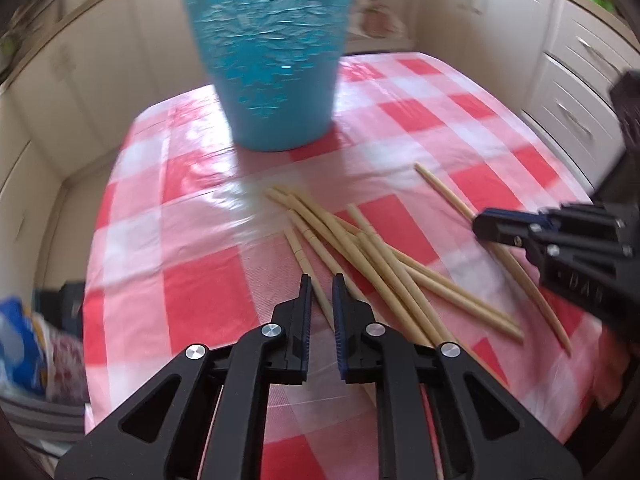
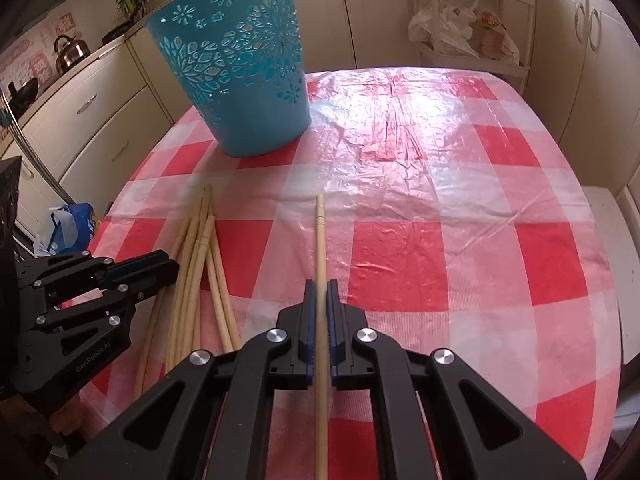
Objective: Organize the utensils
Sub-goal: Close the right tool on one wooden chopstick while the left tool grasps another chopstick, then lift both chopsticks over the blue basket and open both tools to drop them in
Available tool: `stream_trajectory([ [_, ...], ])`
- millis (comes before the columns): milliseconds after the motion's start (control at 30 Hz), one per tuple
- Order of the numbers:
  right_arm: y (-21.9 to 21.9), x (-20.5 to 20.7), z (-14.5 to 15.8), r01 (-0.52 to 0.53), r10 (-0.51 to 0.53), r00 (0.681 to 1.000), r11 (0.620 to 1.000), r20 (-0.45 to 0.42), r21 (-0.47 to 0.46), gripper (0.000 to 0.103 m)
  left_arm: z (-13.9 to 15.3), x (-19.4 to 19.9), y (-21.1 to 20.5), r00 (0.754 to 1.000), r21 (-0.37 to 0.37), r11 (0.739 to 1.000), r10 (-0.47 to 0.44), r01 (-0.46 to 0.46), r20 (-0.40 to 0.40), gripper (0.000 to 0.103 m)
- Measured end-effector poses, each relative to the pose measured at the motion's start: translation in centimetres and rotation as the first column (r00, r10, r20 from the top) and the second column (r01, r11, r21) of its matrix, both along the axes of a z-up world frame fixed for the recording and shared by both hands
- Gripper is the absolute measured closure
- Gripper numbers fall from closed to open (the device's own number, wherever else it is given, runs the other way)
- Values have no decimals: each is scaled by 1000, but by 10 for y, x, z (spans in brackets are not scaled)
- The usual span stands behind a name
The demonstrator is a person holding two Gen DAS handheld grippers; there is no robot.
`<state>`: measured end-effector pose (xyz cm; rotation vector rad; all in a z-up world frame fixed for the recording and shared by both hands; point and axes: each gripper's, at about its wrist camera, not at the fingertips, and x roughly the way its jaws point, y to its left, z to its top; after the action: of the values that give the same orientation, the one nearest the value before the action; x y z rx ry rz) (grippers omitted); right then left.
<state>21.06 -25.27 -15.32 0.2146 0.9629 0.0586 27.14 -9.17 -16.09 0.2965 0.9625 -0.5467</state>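
- Where cream cabinets [image 2: 100, 120] ring the checked tablecloth [image 2: 460, 248], a blue basket [image 2: 244, 80] stands.
- Nearer than the basket, right gripper [image 2: 321, 286] clamps one chopstick [image 2: 320, 232].
- Left gripper [image 1: 322, 280], slightly parted, holds nothing above the chopstick pile [image 1: 360, 240].

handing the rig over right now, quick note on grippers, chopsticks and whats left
Right gripper: fingers closed on a single chopstick, apart from the pile.
Left gripper: slightly open, holding nothing, a pile chopstick between its fingers.
Chopstick pile lies loose on the checked tablecloth.
Blue basket stands upright behind it; its contents aren't visible.
Left: get the held stick and the pile into the basket.
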Motion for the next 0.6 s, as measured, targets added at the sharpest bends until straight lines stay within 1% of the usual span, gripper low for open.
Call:
stream_trajectory([
  [33, -1, -2, 0, 3, -3, 1000, 1000, -9, 20, 97, 1, 1, 2, 999, -15, 999, -42, 42, -13, 93],
  [100, 1, -5, 0, -6, 7, 1000, 1000, -15, 27, 97, 1, 5, 9, 993, -59, 993, -107, 104, -50, 95],
  [167, 6, -5, 1, -20, 20, 1000, 1000, -14, -6, 97, 2, 11, 18, 987, -91, 988, -133, 125, -90, 97],
  [200, 8, -4, 2, -27, 27, 1000, 999, -13, -22, 96, 3, 12, 21, 986, -89, 988, -133, 124, -100, 97],
  [233, 9, -2, 2, -27, 27, 1000, 999, -11, -33, 95, 4, 11, 21, 987, -79, 990, -129, 121, -100, 97],
  [300, 11, 2, 3, -37, 37, 999, 998, -11, -60, 83, 5, 6, 21, 989, -58, 992, -118, 113, -94, 97],
  [333, 13, 4, 2, -44, 44, 999, 996, -12, -81, 81, 4, 5, 21, 990, -44, 994, -108, 104, -88, 97],
  [433, 19, 7, 1, -68, 68, 998, 989, -7, -129, 80, 4, 4, 14, 995, 23, 997, -70, 72, -67, 94],
  [467, 20, 7, 1, -74, 74, 997, 987, -5, -145, 84, 4, 4, 10, 997, 52, 997, -58, 61, -53, 90],
  [500, 21, 7, 0, -75, 75, 997, 984, -4, -163, 92, 3, 4, 6, 998, 82, 995, -46, 49, -35, 83],
  [533, 20, 8, 0, -75, 76, 997, 984, -2, -162, 93, 4, 5, 5, 999, 100, 994, -38, 40, -22, 81],
  [567, 17, 8, 0, -72, 72, 997, 986, -3, -149, 96, 3, 6, 2, 999, 110, 993, -32, 33, -16, 80],
  [600, 14, 9, 0, -67, 67, 998, 990, -5, -127, 97, 4, 7, 0, 1000, 113, 993, -25, 27, -14, 80],
])
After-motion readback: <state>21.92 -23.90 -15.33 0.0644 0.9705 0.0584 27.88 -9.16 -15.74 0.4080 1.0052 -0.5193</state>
